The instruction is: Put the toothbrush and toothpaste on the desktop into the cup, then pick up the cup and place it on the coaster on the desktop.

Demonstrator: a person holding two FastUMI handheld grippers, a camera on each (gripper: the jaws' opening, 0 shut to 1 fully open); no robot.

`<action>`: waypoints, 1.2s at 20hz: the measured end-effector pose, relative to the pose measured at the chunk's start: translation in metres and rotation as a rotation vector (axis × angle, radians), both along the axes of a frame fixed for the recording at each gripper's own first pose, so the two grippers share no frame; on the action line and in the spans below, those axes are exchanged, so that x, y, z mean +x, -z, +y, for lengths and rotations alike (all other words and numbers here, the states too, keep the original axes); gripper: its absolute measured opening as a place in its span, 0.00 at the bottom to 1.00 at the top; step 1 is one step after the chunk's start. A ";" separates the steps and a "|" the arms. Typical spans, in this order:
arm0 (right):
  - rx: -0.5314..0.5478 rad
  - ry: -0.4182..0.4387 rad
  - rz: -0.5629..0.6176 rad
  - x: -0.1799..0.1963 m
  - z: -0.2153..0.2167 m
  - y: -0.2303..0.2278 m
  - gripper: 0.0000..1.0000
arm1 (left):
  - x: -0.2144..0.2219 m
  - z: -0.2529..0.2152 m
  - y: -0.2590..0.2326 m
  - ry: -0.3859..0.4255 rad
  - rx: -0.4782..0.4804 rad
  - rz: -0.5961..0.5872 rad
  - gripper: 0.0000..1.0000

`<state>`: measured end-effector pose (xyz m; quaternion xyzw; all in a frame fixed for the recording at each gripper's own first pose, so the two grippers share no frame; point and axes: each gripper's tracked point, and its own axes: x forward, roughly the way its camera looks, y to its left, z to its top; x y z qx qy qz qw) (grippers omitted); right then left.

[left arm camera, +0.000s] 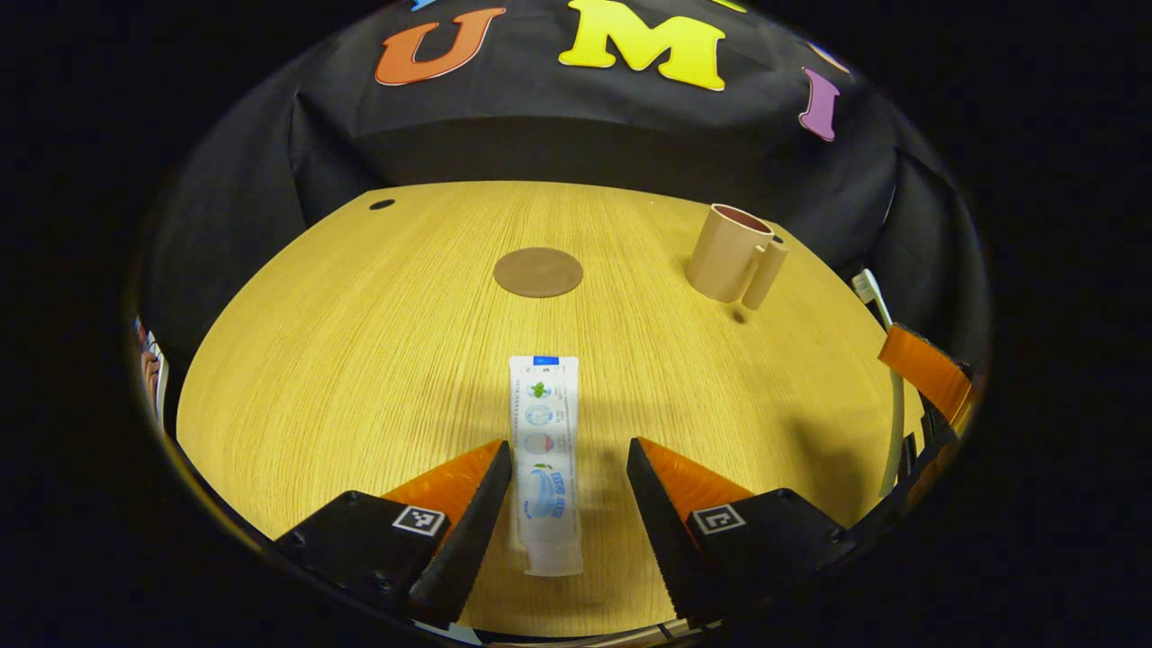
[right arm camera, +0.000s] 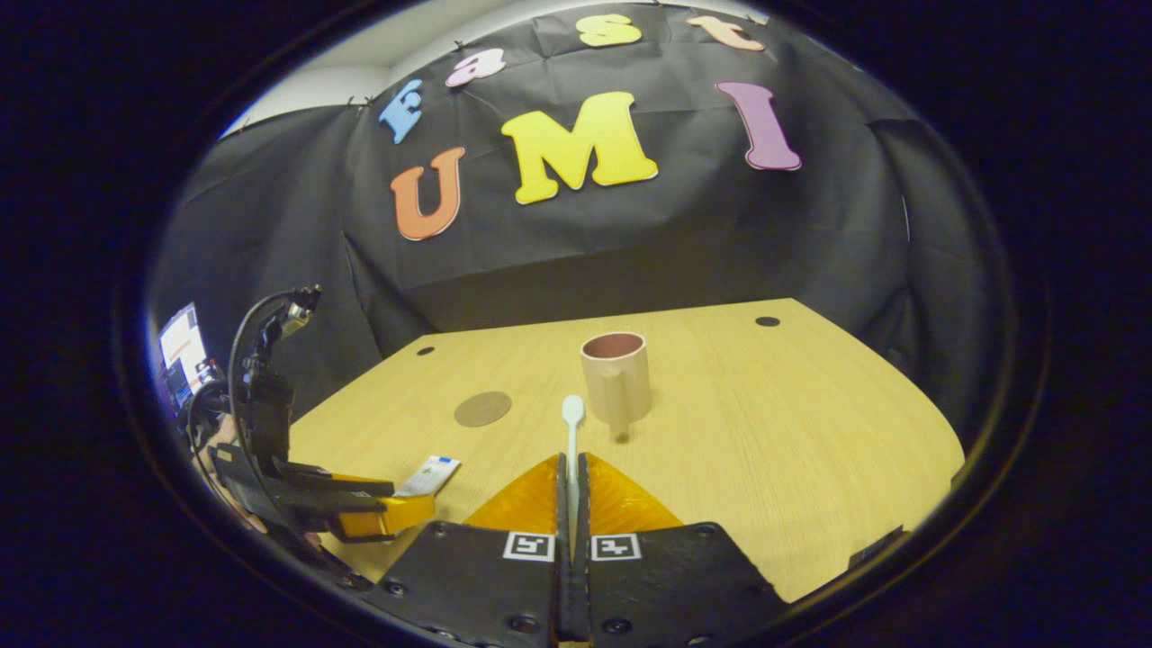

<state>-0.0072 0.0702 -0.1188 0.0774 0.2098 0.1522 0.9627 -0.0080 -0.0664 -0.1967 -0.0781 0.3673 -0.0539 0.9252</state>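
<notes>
1. The left gripper (left arm camera: pixel 567 468) sits low over the desk (left arm camera: pixel 360 360) with its jaws spread, the toothpaste (left arm camera: pixel 544 459) lying flat between them. The tube touches or nearly touches the left finger and has a clear gap on the other side, so nothing is pinched yet. This looks like lining up for a grab across the tube's width.
2. The right gripper (right arm camera: pixel 572 490) has its jaws pressed together on the toothbrush (right arm camera: pixel 572 432), handle clamped and bristle head pointing forward and up. Held this way, the brush probably goes into the cup head-up.
3. Further on, the cup (right arm camera: pixel 616 378) stands upright and empty on the desk, its mouth open and its handle facing the right gripper.
4. The coaster (left arm camera: pixel 538 272) lies bare, well apart from the cup, waiting for the last step.
5. The tube's cap end is partly hidden near the left view's bottom. The brush's handle is buried between the fingers. Whether the brush clears the desk I cannot tell.
</notes>
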 end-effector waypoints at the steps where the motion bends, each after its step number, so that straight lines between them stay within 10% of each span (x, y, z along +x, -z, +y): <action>1: 0.001 0.000 0.002 0.000 -0.001 0.000 0.00 | 0.001 0.003 0.004 -0.016 -0.002 0.015 0.84; 4: 0.012 0.003 0.002 0.000 -0.003 -0.001 0.00 | -0.001 0.001 0.009 0.004 -0.001 0.047 0.85; 6: 0.015 0.008 0.003 0.000 -0.004 -0.002 0.00 | 0.000 -0.001 0.011 -0.002 0.004 0.069 0.53; 16: 0.012 0.014 -0.023 -0.002 -0.006 -0.012 0.00 | 0.031 -0.019 -0.009 0.015 -0.051 0.020 0.42; 24: 0.018 0.029 -0.079 0.003 -0.008 -0.034 0.00 | 0.056 -0.008 -0.111 -0.034 0.057 -0.398 0.40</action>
